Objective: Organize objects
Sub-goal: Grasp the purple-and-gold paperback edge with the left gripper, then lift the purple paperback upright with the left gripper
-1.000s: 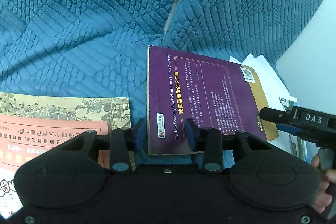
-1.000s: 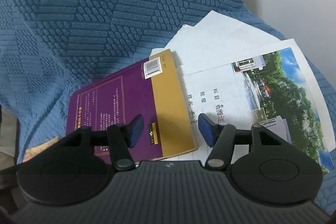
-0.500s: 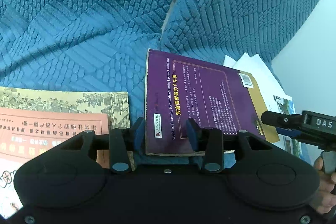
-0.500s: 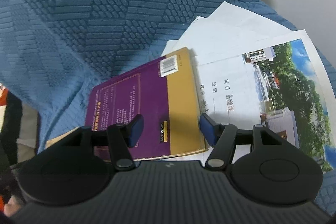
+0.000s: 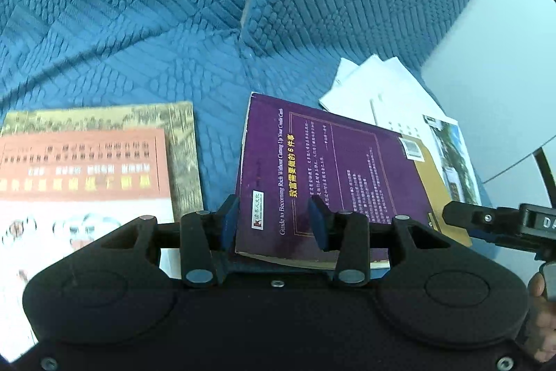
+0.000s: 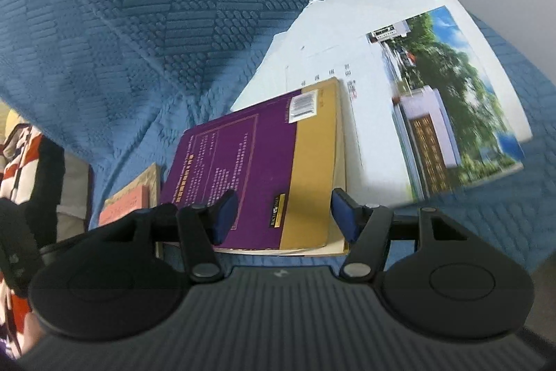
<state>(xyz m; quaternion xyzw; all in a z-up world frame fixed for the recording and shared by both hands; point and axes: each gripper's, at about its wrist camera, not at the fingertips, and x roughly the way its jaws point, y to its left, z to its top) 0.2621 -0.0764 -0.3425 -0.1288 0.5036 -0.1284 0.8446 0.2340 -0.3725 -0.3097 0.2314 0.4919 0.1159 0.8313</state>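
On the blue quilted sofa cover (image 5: 139, 33), left to right: orange-and-gold book (image 5: 104, 159), purple book (image 5: 333, 176) overlapping white papers (image 6: 351, 33). My left gripper (image 5: 274, 219) and right gripper (image 6: 283, 214) hover above the purple book, jaws parted, holding nothing.

Quilted textured cloth cover (image 5: 139, 23); glossy purple paperback (image 5: 333, 183); paper sheets (image 6: 347, 33).

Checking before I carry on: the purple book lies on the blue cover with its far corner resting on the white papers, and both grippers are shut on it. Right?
Not quite. Neither gripper is shut on the purple book: both the left gripper and right gripper stand open above it, as each wrist view shows. The rest holds: it lies on the blue cover, its far corner over the white papers.
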